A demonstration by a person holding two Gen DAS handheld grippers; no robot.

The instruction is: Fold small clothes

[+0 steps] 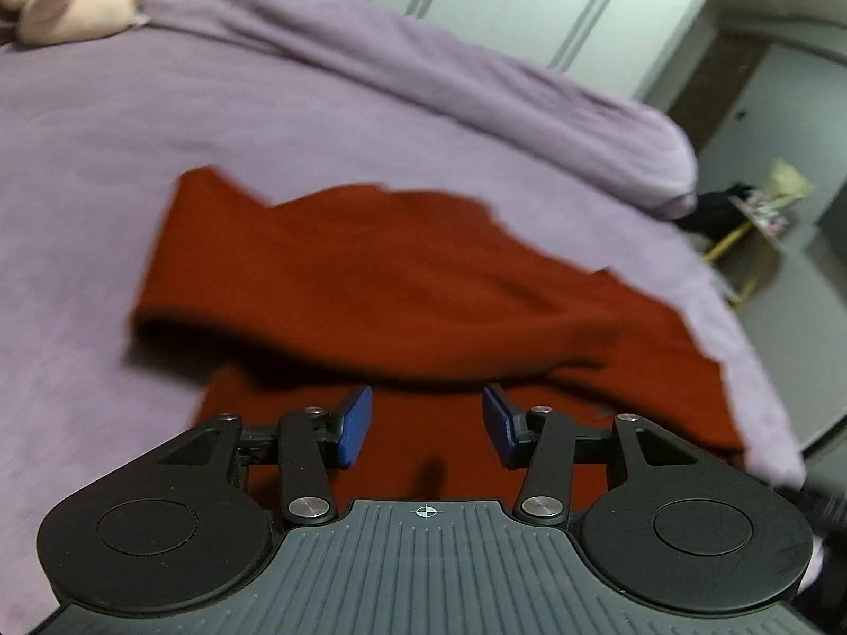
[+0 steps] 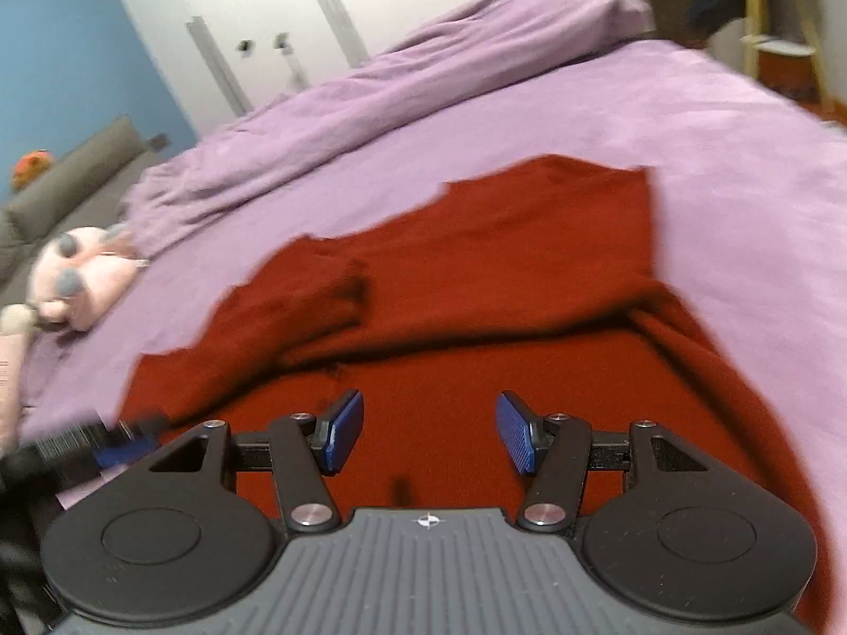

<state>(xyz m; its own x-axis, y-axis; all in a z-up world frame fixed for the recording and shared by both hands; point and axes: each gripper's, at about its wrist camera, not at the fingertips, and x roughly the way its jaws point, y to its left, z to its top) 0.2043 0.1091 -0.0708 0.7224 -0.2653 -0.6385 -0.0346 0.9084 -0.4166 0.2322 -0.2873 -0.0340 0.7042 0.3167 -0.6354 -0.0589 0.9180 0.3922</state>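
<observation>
Red garment (image 1: 402, 286) lies on the purple bedsheet (image 1: 79, 185), far part folded over the near part. Left gripper (image 1: 426, 426) and right gripper (image 2: 429, 431) hover above it, jaws spread, nothing held (likely lining up the next fold).

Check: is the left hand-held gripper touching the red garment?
Cannot tell. In the left wrist view the left hand-held gripper is open above the red garment, nothing between its fingers, but no gap or contact shows plainly.
</observation>
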